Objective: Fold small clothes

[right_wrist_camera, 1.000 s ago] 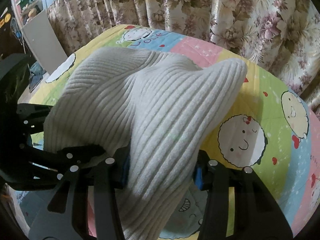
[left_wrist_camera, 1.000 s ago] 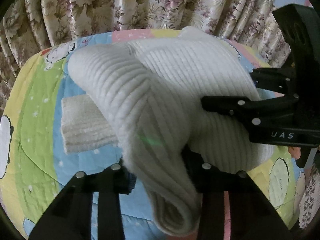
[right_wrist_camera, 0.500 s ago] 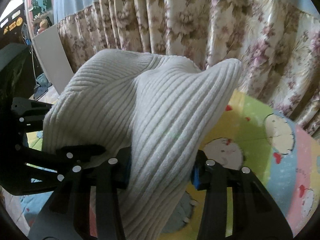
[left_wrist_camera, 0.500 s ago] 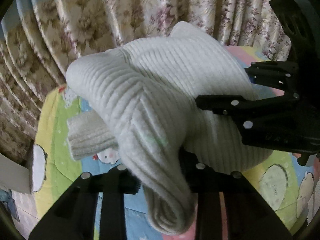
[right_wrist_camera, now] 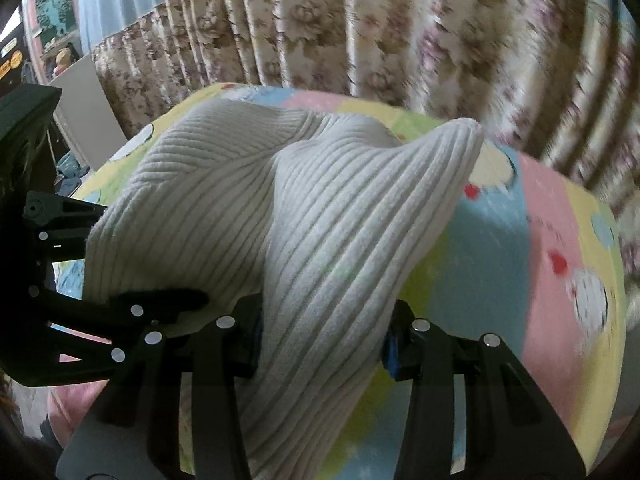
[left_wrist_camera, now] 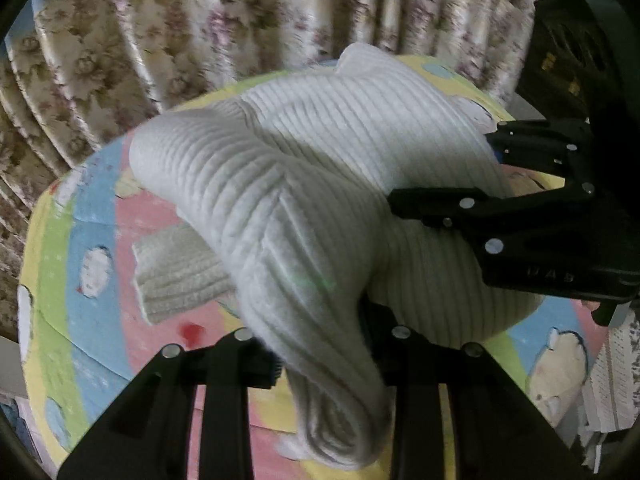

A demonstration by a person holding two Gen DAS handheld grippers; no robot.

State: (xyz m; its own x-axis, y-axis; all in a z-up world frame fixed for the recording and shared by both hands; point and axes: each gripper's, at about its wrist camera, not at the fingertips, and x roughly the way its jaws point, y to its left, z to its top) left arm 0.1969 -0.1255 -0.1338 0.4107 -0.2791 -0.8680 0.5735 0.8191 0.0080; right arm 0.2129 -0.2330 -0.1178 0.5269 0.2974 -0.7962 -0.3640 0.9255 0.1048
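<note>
Above a bedspread (left_wrist_camera: 96, 240) printed with cartoon figures, a white ribbed sweater (left_wrist_camera: 304, 184) hangs bunched between two grippers. Left gripper (left_wrist_camera: 320, 360): fingers clenched on a thick fold of the knit, which spills down below the jaws. Right gripper (right_wrist_camera: 324, 336): fingers likewise clamped on a fold, the fabric rising from them to a rounded peak. In the left wrist view the right gripper enters from the right edge, close beside the garment; in the right wrist view the left gripper enters from the left edge. One ribbed cuff (left_wrist_camera: 176, 276) hangs below the bundle, over the bedspread. Open bedspread lies to the left in the left view and to the right in the right view. Flowered curtains (right_wrist_camera: 360, 32) close off the far edge. Hidden: the sweater's underside and hem. Motion blur softens the curtains and the bedspread print.
</note>
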